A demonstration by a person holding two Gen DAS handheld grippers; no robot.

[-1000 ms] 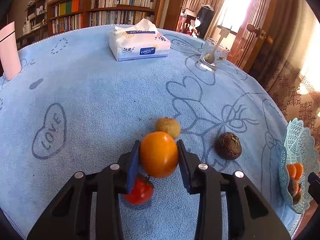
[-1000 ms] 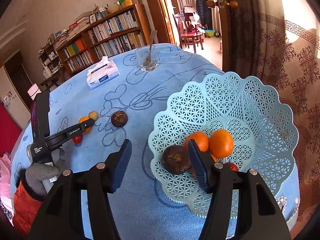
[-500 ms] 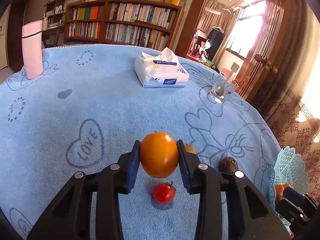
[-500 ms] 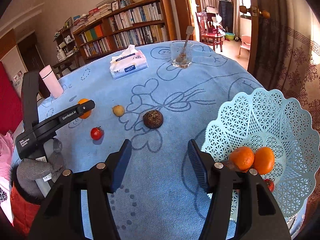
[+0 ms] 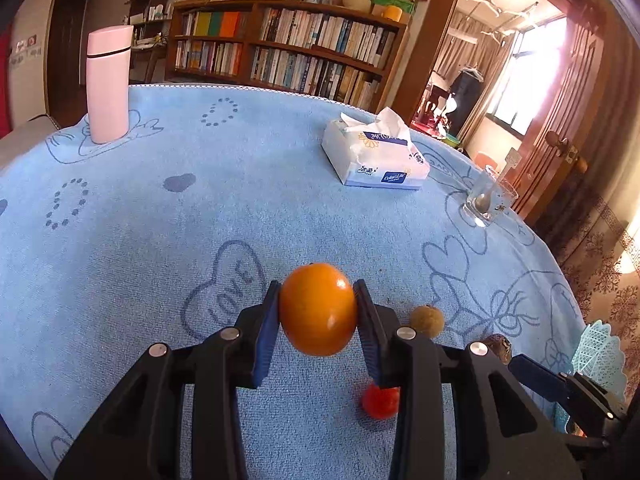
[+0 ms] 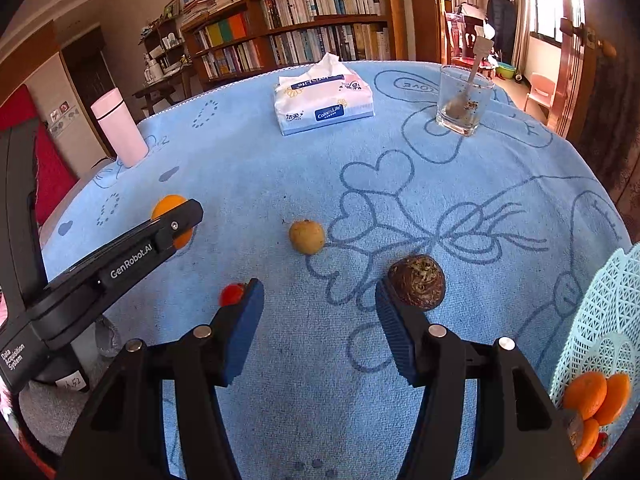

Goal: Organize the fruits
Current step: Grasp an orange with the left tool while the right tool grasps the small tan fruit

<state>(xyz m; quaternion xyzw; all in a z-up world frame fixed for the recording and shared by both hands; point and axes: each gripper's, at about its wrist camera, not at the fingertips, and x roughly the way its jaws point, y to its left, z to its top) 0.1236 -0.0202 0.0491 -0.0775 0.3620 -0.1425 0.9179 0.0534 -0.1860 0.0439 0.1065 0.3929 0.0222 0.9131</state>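
My left gripper (image 5: 318,300) is shut on an orange (image 5: 318,308) and holds it above the blue tablecloth. From the right wrist view the same orange (image 6: 168,205) shows behind the left gripper's (image 6: 188,216) black finger. My right gripper (image 6: 320,300) hangs open over the cloth with nothing between its fingers. A small red tomato (image 6: 231,294) lies just left of its left pad, a dark brown round fruit (image 6: 417,282) just right of its right pad, and a yellow-brown fruit (image 6: 307,236) farther ahead. The pale green lattice basket (image 6: 596,320) at the right edge holds several oranges (image 6: 596,394).
A tissue pack (image 6: 322,104), a glass with a spoon (image 6: 462,102) and a pink flask (image 6: 119,130) stand on the far half of the round table. A bookshelf and a doorway lie beyond. The table drops off close behind the basket on the right.
The left gripper lifted the orange off the cloth and drew it back and left, away from the other fruits. The right gripper swung left from above the basket to the loose fruits.
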